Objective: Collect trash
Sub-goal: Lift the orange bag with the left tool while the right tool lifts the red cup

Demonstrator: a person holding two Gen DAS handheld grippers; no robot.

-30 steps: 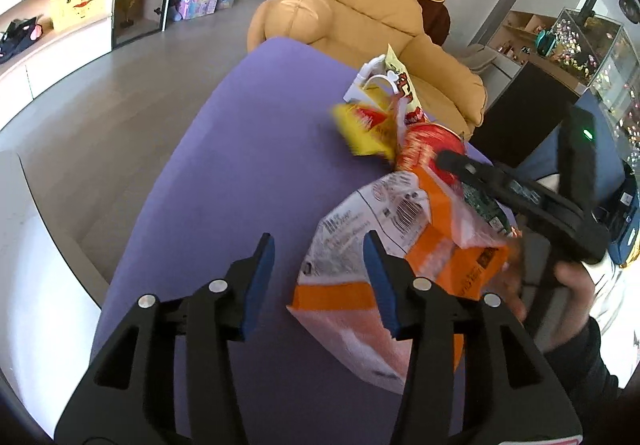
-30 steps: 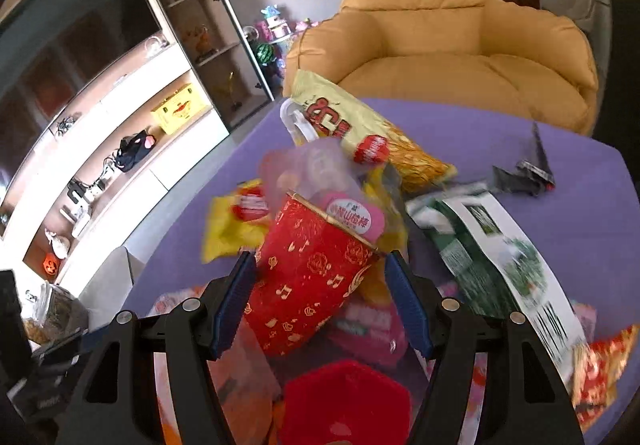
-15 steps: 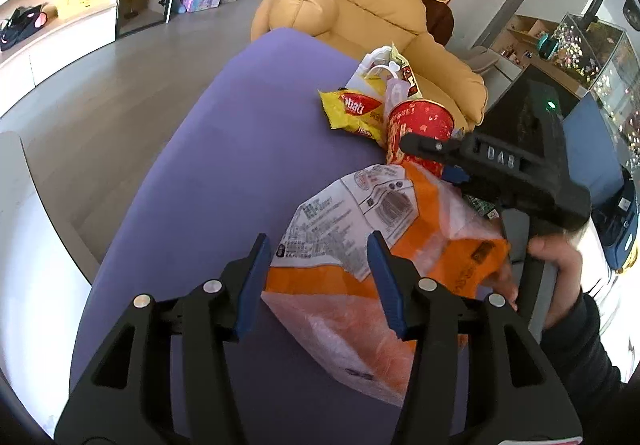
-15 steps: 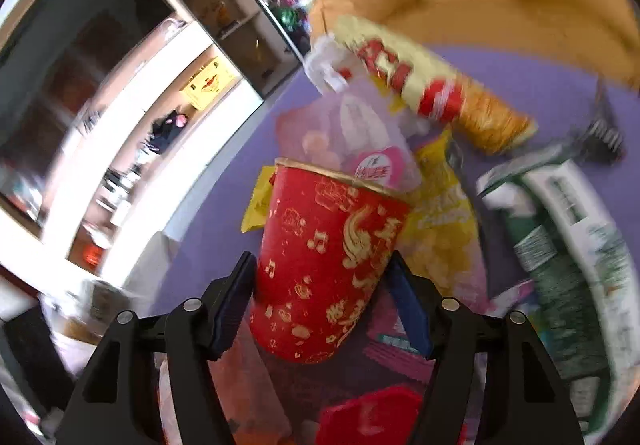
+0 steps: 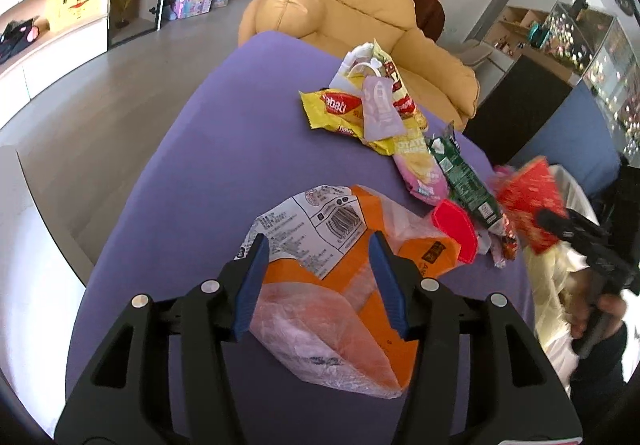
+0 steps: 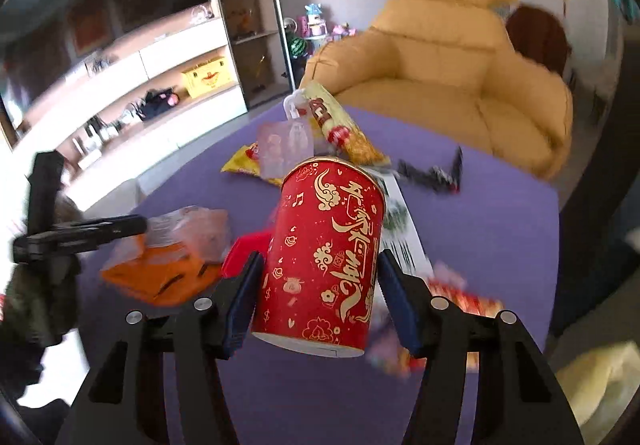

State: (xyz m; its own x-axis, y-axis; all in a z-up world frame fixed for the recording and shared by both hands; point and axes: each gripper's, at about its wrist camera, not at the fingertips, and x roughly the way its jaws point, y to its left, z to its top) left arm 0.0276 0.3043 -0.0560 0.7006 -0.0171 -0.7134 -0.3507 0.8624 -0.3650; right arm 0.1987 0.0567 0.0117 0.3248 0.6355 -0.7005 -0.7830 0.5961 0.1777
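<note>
The right gripper (image 6: 318,297) pinches a red paper cup with gold lettering (image 6: 326,253) between its blue fingers (image 6: 242,297), which have just been closing on it, lifted above the purple table (image 6: 492,213). The left gripper (image 5: 316,281) hangs over an orange and clear plastic snack bag (image 5: 340,309), fingers spread to either side, having just been opening. Other wrappers (image 5: 380,113) lie beyond.

The left half of the purple tabletop (image 5: 208,149) lies bare. A strewn heap of crinkled snack wrappers (image 5: 400,133) blocks its right side, beside the tan leather armchair (image 5: 360,17).
</note>
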